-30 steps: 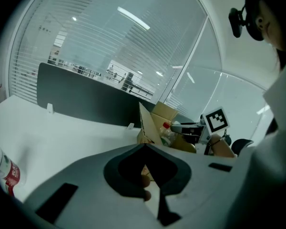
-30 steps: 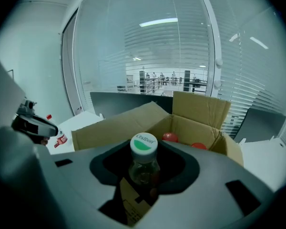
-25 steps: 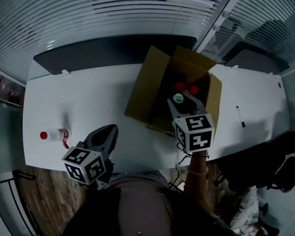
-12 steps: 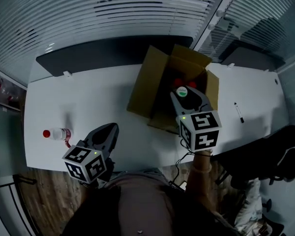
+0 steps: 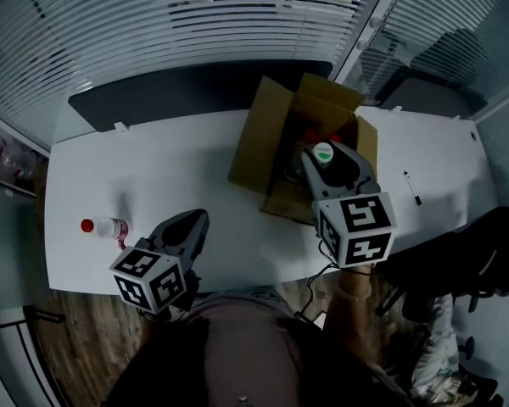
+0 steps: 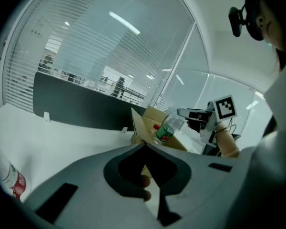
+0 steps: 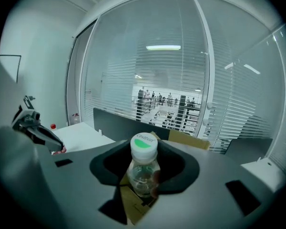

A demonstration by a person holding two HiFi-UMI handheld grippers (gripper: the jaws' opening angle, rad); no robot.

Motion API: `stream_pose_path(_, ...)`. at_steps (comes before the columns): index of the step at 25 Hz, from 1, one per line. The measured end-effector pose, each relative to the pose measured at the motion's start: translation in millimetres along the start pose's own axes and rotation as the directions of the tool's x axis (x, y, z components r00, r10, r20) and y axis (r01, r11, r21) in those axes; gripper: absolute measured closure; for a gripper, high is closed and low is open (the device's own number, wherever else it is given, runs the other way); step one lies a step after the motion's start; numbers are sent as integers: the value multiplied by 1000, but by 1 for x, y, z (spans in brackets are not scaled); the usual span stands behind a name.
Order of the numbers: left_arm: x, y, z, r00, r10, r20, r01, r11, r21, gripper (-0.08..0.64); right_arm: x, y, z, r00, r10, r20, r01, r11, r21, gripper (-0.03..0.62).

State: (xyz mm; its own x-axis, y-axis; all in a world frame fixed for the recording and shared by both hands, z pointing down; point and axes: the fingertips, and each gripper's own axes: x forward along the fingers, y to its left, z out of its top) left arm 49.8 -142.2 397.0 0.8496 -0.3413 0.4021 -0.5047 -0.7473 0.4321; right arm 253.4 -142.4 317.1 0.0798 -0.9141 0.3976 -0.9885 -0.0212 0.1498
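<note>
The right gripper grips a green-capped bottle over the cardboard box, where red-capped bottles sit; the left gripper is clenched, empty; a lone bottle lies unboxed on the table

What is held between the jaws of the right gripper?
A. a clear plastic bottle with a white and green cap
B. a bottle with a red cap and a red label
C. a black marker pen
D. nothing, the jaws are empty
A: in the right gripper view, the jaws of the right gripper are closed on the clear plastic bottle with a white and green cap, which stands upright between them.
</note>
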Motion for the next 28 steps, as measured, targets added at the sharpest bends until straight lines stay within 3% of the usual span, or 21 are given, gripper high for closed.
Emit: stream_pose_path(28,-74,-10,-27,994,-106,-21,107,992,64,552,-106,65,43,976,-122,179,125,992,-7,419)
